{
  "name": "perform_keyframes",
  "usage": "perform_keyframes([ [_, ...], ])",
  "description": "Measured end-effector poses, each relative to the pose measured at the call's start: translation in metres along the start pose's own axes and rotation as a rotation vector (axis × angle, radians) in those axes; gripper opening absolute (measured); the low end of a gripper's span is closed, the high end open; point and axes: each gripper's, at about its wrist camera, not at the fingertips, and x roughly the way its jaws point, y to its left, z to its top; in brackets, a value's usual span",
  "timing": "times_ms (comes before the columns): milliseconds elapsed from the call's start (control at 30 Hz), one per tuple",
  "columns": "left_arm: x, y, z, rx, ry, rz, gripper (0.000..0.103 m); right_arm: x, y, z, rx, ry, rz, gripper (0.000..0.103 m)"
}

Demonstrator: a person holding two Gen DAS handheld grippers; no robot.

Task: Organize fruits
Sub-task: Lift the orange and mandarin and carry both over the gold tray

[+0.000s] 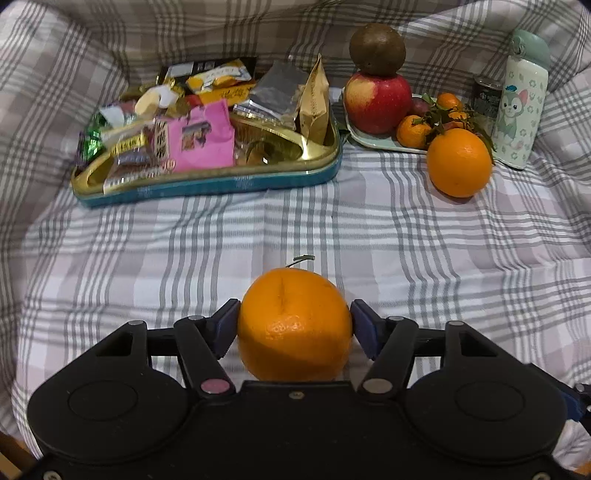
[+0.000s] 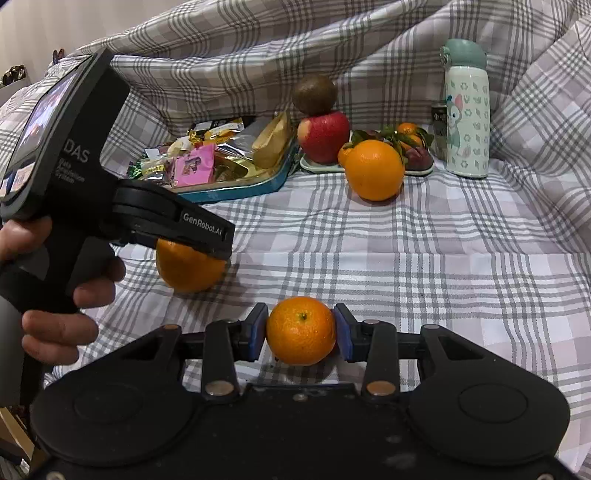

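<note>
Right hand-held gripper clasping mandarin, snacks filling tin

Rumpled grey-and-white plaid cloth underfoot and banked up behind; pale wall far left.

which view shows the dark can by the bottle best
The left wrist view, though only just. There the dark can shows its rim and most of its label between the mandarins and the bottle. In the right wrist view the can is a narrow sliver, mostly hidden behind the bottle and leaves.
</note>
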Motion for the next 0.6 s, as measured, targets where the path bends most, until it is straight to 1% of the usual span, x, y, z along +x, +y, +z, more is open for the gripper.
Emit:
perform_keyframes([
  [300,-0.028,0.008,-0.031,-0.008,0.015,-0.030,0.066,-0.018,0.016,-0.005,-0.034,-0.010,0.018,0.041],
  [500,-0.056,0.016,-0.049,-0.030,-0.002,-0.033,0.066,-0.032,0.026,-0.017,-0.040,0.015,0.043,0.041],
  [600,-0.066,0.020,-0.061,-0.041,0.004,-0.029,0.066,-0.039,0.031,-0.025,-0.043,0.028,0.055,0.041],
])
